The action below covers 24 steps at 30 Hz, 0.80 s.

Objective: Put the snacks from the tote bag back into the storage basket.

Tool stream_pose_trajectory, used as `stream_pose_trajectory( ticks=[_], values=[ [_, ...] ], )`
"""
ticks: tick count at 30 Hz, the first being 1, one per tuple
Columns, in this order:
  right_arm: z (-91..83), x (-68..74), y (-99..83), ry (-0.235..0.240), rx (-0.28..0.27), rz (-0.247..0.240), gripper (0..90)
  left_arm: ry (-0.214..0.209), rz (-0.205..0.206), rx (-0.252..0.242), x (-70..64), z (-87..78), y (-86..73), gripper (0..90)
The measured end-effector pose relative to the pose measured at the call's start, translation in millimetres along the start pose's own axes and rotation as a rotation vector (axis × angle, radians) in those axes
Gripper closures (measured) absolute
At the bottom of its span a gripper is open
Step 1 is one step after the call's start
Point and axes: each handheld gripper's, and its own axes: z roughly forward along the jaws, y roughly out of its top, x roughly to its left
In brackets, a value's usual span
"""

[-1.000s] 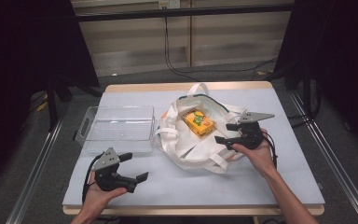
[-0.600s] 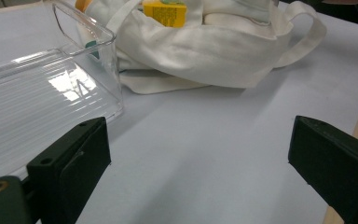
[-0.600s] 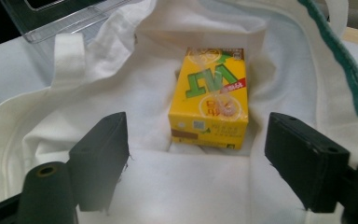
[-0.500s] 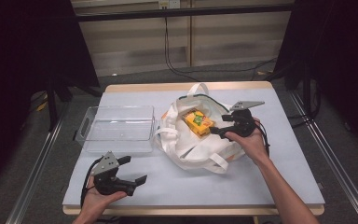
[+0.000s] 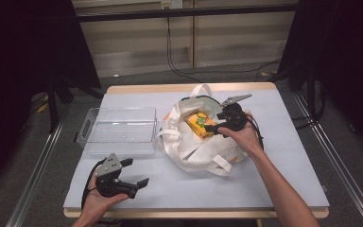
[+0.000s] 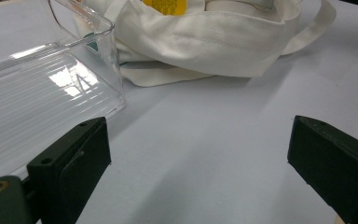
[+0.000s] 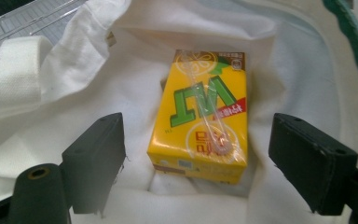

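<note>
- Carton (image 7: pixel 204 116): yellow drink box, green letters on the face, lemon graphics, brown band at the far end, a wrapped straw lying down its face. Seen upside down from the right gripper view.
- Carton lies flat inside the bag (image 5: pixel 189 146), on the white cloth, near the bag's middle.
- Right gripper (image 5: pixel 216 127) is over the bag's mouth, jaws spread wide, one either side of the carton, not touching it, holding nothing.
- Left gripper (image 5: pixel 133 172) is well off the bag toward the person's side, low over the table (image 5: pixel 283 156), jaws wide apart, empty.
- Counts: one carton, one bag, one tray (image 5: pixel 118 130), two grippers.
- Bag: white cloth tote, white straps, green trim at the rim, mouth open upward; one carton visible in it, anything else inside can't be told.
- Tray: clear plastic, ribbed floor, just beside the bag on its left, nothing in it.
</note>
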Motion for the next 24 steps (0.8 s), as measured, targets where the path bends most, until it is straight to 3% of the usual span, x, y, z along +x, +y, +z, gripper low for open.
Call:
stream_pose_trajectory(
  ticks=[3,11,15,17,24],
  values=[
    [13.8,-0.4,5.9,-0.007,0.066,-0.011,16.9,-0.008,0.004,0.012,0.1,1.3,0.2,5.6],
    [30.6,0.9,6.1,-0.021,0.127,0.002,16.9,-0.013,0.015,0.02,-1.5,0.9,1.4,5.6],
    [36.1,2.5,4.1,-0.021,0.142,0.0,17.0,-0.018,0.031,0.021,-3.4,1.8,2.5,5.6],
    [40.8,3.2,2.8,-0.025,0.167,0.011,17.6,-0.021,0.022,0.017,-4.3,3.0,2.3,5.6],
    [48.3,3.3,-4.0,-0.024,0.178,0.005,18.6,-0.016,0.015,0.02,0.0,1.7,1.4,5.7]
  ],
)
